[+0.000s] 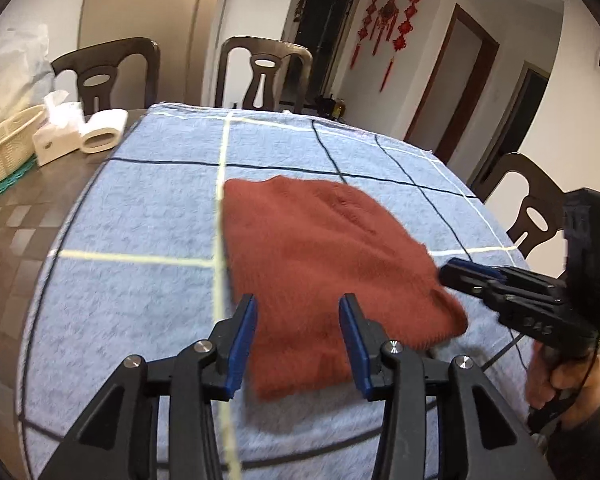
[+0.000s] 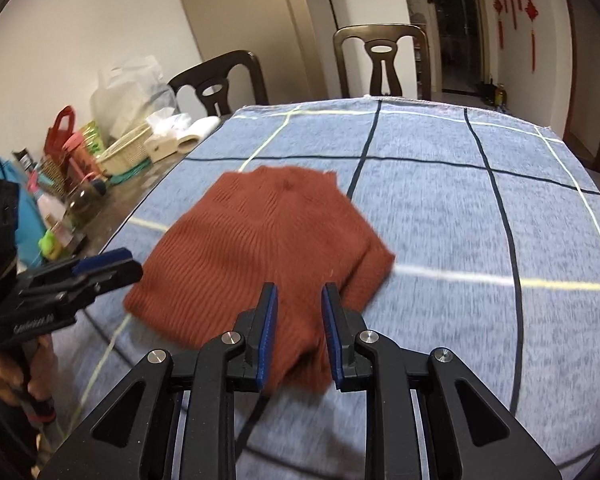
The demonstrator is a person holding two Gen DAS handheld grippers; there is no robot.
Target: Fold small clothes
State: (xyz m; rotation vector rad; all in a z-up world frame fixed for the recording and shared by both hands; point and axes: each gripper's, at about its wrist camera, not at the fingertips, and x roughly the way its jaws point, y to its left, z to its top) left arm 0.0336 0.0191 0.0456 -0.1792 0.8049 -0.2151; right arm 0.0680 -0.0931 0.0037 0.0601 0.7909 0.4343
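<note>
A rust-red knitted sweater lies folded flat on the blue checked cloth; it also shows in the right wrist view. My left gripper is open, its blue-padded fingers hovering over the sweater's near edge, holding nothing. My right gripper is open over the sweater's near right corner, also holding nothing. The right gripper shows from the side at the right of the left wrist view. The left gripper shows at the left of the right wrist view.
The cloth covers a dark table. At the table's left are a woven basket, a tissue box, bottles and bags. Dark wooden chairs stand around the table.
</note>
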